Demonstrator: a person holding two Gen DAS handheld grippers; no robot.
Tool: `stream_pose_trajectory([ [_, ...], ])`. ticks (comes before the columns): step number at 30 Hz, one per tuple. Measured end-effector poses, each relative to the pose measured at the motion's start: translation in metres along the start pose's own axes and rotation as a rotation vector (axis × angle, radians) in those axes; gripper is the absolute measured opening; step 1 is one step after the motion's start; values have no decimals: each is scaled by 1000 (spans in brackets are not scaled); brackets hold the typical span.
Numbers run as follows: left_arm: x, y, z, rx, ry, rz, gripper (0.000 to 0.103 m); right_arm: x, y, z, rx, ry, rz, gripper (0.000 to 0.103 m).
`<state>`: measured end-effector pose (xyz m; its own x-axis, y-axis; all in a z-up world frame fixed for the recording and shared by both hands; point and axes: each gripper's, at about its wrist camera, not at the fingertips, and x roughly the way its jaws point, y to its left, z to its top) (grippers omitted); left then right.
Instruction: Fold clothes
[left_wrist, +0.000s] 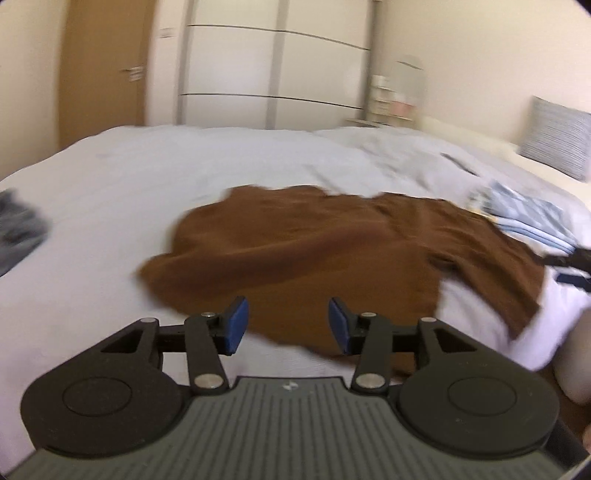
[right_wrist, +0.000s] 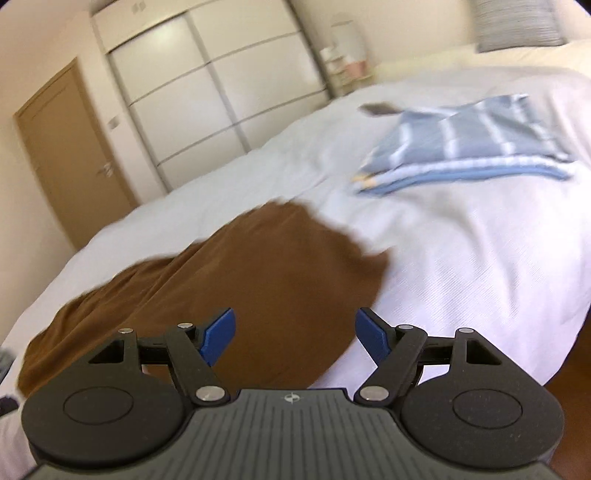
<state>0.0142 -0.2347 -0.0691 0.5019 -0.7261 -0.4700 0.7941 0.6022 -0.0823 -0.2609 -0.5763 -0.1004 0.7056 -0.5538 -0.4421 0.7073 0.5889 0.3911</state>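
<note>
A brown garment lies spread and rumpled across the white bed. My left gripper hovers over its near edge, open, with nothing between the blue pads. In the right wrist view the same brown garment stretches from the centre to the lower left. My right gripper is open above its right-hand edge and holds nothing. At the far right of the left wrist view the right gripper's tip shows beside the garment's sleeve.
A folded stack of blue striped clothes rests on the bed beyond the brown garment. A grey garment lies at the bed's left edge. A striped pillow, a white wardrobe and a brown door stand behind.
</note>
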Motion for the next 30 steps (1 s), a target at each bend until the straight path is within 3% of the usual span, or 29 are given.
stream_pose_trajectory([
  [3,7,-17,3,58,11,-22,46,18,-24,15,17,-32,8,74],
  [8,18,-32,6,112,35,-29,46,56,-62,30,72,-6,142,74],
  [13,27,-40,7,137,61,-18,46,87,-72,39,-24,97,319,75],
  [15,31,-42,9,147,66,-16,47,95,-75,43,-61,148,344,72],
  [17,34,-46,10,156,66,-16,47,95,-81,47,-49,195,348,54],
  [19,36,-51,12,166,62,-18,47,87,-87,49,-30,227,345,11],
  [21,38,-56,13,175,58,-20,47,74,-94,50,-12,245,330,8],
  [22,39,-59,13,176,58,-24,47,62,-95,50,-20,235,295,0],
  [27,38,-67,10,188,61,-40,47,16,-100,49,-90,154,7,5],
  [30,37,-68,8,194,61,-43,49,6,-97,43,-75,132,75,17],
])
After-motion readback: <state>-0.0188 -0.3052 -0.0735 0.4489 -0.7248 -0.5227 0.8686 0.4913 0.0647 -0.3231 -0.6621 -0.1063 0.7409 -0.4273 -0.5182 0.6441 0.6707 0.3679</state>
